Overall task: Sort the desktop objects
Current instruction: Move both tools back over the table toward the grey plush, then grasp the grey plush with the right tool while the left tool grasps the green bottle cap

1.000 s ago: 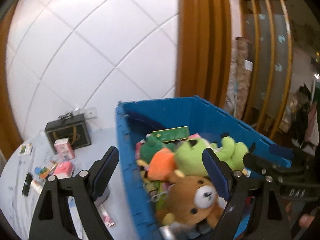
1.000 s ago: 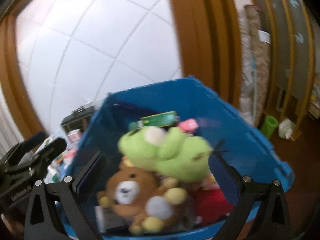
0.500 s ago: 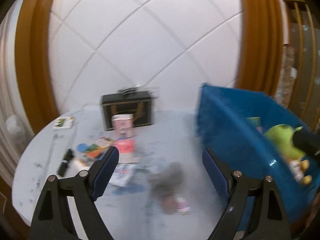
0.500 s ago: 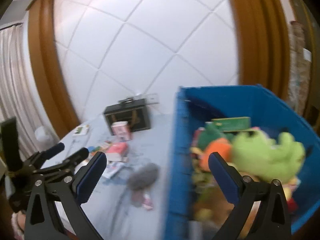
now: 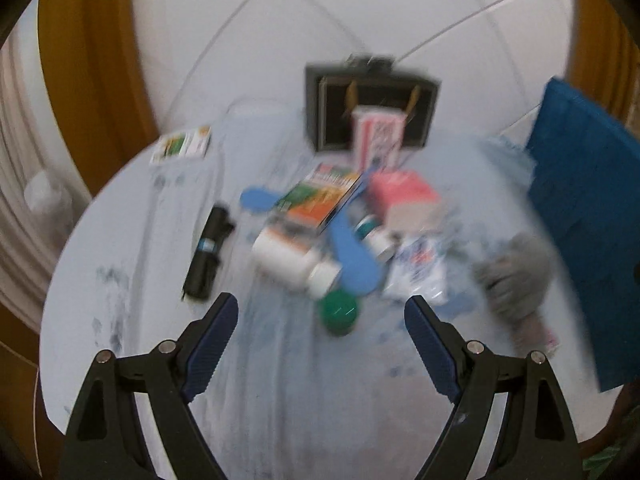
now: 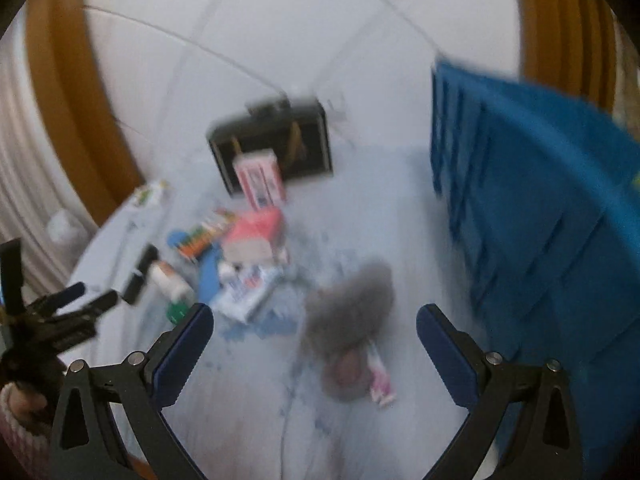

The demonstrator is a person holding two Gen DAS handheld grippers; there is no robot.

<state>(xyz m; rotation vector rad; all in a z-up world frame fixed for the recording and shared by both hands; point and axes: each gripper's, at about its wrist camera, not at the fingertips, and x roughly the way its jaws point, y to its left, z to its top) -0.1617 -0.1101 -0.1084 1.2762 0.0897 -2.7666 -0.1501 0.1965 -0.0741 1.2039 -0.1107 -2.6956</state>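
Note:
Both views are blurred by motion. A clutter of small items lies on the round pale table (image 5: pixel 280 392): a white pill bottle (image 5: pixel 290 258), a green lid (image 5: pixel 339 311), a colourful box (image 5: pixel 320 198), a pink box (image 5: pixel 402 196), a black cylinder (image 5: pixel 208 254) and a grey fuzzy object (image 5: pixel 516 276), also in the right wrist view (image 6: pixel 348 312). My left gripper (image 5: pixel 320 332) is open and empty above the near table, just short of the green lid. My right gripper (image 6: pixel 314 338) is open and empty over the grey fuzzy object.
A blue bin (image 5: pixel 588 208) stands at the table's right side, also in the right wrist view (image 6: pixel 540 248). A black box (image 5: pixel 370 108) with a pink-white carton (image 5: pixel 378 140) in front stands at the back. A small packet (image 5: pixel 182 146) lies far left. The left gripper (image 6: pixel 52 320) shows at left.
Both grippers have swung left, away from the blue bin of plush toys, and now face the cluttered table. Both stay open and empty.

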